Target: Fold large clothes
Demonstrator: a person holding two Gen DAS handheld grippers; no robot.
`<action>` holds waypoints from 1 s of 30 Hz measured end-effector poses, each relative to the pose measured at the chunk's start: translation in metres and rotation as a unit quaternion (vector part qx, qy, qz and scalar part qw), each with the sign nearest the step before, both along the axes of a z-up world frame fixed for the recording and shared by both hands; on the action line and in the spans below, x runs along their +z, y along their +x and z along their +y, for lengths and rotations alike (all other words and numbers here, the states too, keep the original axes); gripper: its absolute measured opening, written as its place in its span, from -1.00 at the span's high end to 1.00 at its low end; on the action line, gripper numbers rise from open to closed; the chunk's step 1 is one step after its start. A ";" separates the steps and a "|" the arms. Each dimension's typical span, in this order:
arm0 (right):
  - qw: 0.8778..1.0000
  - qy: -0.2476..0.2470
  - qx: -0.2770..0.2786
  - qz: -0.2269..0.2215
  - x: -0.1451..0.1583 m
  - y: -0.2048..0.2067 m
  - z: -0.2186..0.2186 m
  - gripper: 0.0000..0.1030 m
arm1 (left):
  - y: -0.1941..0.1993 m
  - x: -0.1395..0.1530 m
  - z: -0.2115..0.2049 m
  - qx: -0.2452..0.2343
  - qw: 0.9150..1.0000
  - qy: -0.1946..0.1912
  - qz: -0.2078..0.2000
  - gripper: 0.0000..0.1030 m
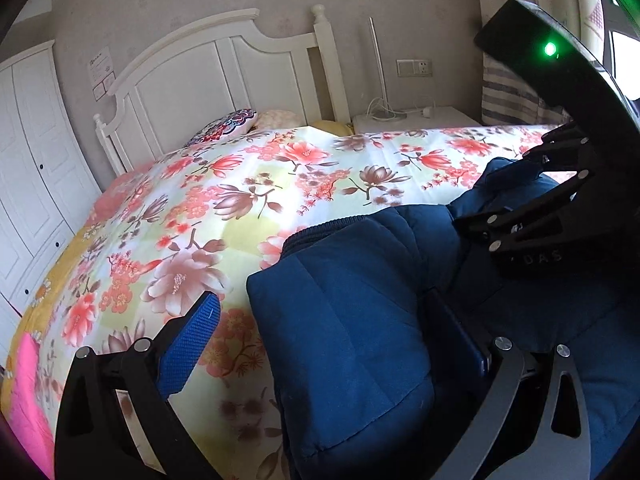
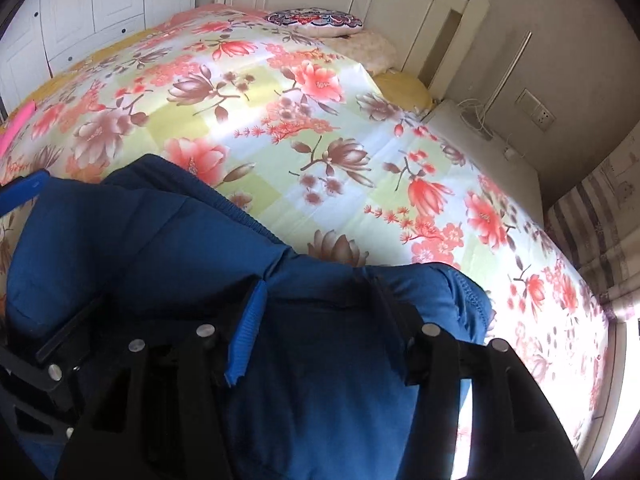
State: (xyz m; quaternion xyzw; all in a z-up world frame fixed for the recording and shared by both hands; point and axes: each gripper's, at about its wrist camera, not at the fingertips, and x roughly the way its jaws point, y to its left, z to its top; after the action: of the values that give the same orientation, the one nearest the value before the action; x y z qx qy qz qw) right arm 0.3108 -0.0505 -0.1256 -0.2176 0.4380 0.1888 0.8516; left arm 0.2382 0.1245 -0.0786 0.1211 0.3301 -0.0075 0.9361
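A padded dark blue jacket (image 1: 352, 320) lies bunched on the near part of the floral bedspread (image 1: 224, 208). My left gripper (image 1: 324, 320) is open and straddles a thick fold of it. The blue left pad (image 1: 192, 344) stands clear of the cloth over the bedspread, and the right finger (image 1: 460, 332) is sunk in the fabric. My right gripper (image 2: 320, 292) is shut on a gathered fold of the jacket (image 2: 168, 240), with cloth filling the space between its blue pad (image 2: 244, 340) and the dark opposite finger. In the left wrist view, the right gripper (image 1: 500, 188) bites the jacket at the far right.
A white headboard (image 1: 208, 64) and several pillows (image 1: 228, 124) are at the bed's far end. A white nightstand (image 1: 420, 118) with a lamp and cables stands beside it. White wardrobe doors (image 1: 32, 168) are to the left, striped curtains (image 2: 600, 220) to the right. Something pink (image 1: 28, 392) lies at the bed's left edge.
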 end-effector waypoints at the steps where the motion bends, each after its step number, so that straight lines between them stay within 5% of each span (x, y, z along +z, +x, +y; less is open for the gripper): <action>1: 1.000 -0.009 0.001 -0.006 0.000 -0.003 0.002 -0.04 | -0.001 0.004 -0.001 0.002 1.000 0.011 0.003 -0.91; 5: 1.000 -0.020 0.002 -0.017 0.005 -0.016 0.003 -0.04 | -0.035 0.036 0.001 0.057 0.996 0.047 -0.052 -0.91; 9: 1.000 -0.009 0.000 -0.017 0.003 -0.014 -0.001 -0.04 | -0.104 0.067 0.013 0.035 0.994 -0.050 -0.094 -0.91; 13: 1.000 -0.011 0.001 -0.027 0.003 -0.018 -0.001 -0.04 | -0.125 0.014 -0.011 0.010 0.999 -0.003 -0.030 -0.91; 16: 1.000 -0.014 0.005 -0.024 0.008 -0.020 0.000 -0.05 | -0.123 -0.021 0.012 0.031 0.993 -0.110 -0.009 -0.91; 18: 1.000 -0.022 0.007 -0.020 0.020 -0.022 0.004 -0.04 | -0.122 -0.023 0.015 0.026 0.993 -0.116 -0.009 -0.91; 23: 0.992 0.095 0.081 -0.028 0.073 -0.048 0.030 0.08 | -0.122 -0.028 0.017 0.023 0.992 -0.124 -0.020 -0.91; 27: 0.985 -0.013 0.172 0.003 0.024 -0.069 0.102 0.10 | -0.124 -0.028 0.019 0.028 0.990 -0.133 -0.024 -0.91; 30: 0.985 -0.067 0.162 -0.002 -0.003 -0.064 0.123 0.10 | -0.123 -0.027 0.020 0.039 0.991 -0.123 -0.021 -0.91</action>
State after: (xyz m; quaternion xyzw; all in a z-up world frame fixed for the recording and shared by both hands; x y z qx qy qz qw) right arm 0.2463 0.0724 -0.1285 -0.3423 0.4070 0.2939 0.7943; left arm 0.1152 0.1442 -0.1055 -0.0080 0.3112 -0.0088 0.9503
